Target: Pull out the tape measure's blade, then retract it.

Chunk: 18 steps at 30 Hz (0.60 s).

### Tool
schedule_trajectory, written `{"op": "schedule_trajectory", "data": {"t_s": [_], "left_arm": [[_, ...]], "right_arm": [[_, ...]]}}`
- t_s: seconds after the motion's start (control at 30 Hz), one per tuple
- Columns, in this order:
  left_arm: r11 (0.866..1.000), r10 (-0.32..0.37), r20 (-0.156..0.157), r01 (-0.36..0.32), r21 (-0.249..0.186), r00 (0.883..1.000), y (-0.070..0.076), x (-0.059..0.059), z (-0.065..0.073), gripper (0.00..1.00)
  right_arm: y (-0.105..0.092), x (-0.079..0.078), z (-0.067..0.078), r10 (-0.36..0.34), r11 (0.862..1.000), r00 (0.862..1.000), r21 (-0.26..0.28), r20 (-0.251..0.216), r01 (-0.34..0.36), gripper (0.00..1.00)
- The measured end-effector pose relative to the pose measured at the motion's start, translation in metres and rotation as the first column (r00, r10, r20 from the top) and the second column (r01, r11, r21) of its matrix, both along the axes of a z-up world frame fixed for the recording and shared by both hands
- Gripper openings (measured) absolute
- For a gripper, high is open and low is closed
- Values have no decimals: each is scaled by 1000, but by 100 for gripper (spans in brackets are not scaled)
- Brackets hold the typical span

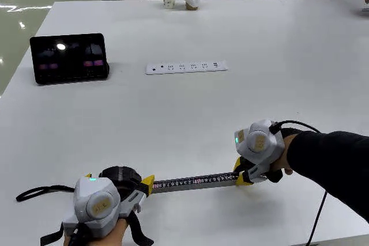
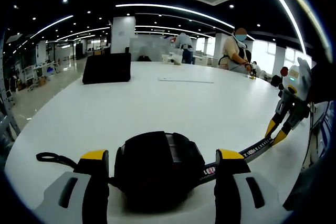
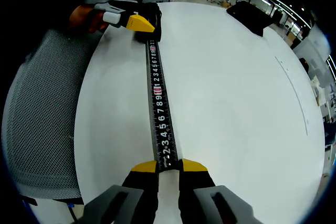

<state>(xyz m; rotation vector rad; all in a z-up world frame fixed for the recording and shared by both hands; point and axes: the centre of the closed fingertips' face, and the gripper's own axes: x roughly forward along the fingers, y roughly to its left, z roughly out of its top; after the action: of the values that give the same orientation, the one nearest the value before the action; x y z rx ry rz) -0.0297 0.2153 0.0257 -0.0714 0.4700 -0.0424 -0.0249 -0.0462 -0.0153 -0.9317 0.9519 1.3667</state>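
Squeezing the case point(image 2: 157, 174) by its two flat sides: why would the left tool point(image 1: 119, 180) hold it so? asks one.

"So the mouth is left free," says the other. "The tool is closed on the case, a yellow tip on either flank, and the blade point(image 1: 193, 181) runs out past one tip. The grip probably also anchors the case against the pull. It sits on the worktop point(image 1: 259, 73), on the person's side of the power strip point(image 1: 185, 67), well apart from it and off toward its left end."

"And the right tool point(image 3: 169, 167)?"

"Closed on the blade's free end, a tip on either side of it. It too is nearer the person than the power strip, off toward its right end. The blade lies stretched between the two tools, either low over the worktop or on it; one cannot tell which."

"So the pull is under way?"

"By the look of it the blade is partly out. Retraction is not yet done."

"What are the things made of?"

"The case is a rounded black lump, matt, likely rubbery plastic. A black strap point(image 1: 34, 191) trails from it, out beyond the power strip's left end. The blade is a thin dark band printed with pale numerals and one red mark. It is surely springy steel, so it would likely snap back if let go. The worktop is smooth, white and faintly glossy."
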Motion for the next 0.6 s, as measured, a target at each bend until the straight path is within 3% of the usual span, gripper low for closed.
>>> {"op": "schedule_trajectory", "data": {"t_s": [0.13,0.17,0.6], "left_arm": [[1000,12,-24,-12,-23,1000,3,1,-5,69],[1000,16,-27,-17,-12,999,6,0,-5,65],[1000,-17,-42,18,12,999,4,-1,-6,62]], "right_arm": [[0,1,0,7,1000,1000,-16,-3,-7,11],[0,1,0,2,1000,1000,-17,-7,-2,11],[1,2,-1,2,1000,1000,-20,-10,-2,11]]}}
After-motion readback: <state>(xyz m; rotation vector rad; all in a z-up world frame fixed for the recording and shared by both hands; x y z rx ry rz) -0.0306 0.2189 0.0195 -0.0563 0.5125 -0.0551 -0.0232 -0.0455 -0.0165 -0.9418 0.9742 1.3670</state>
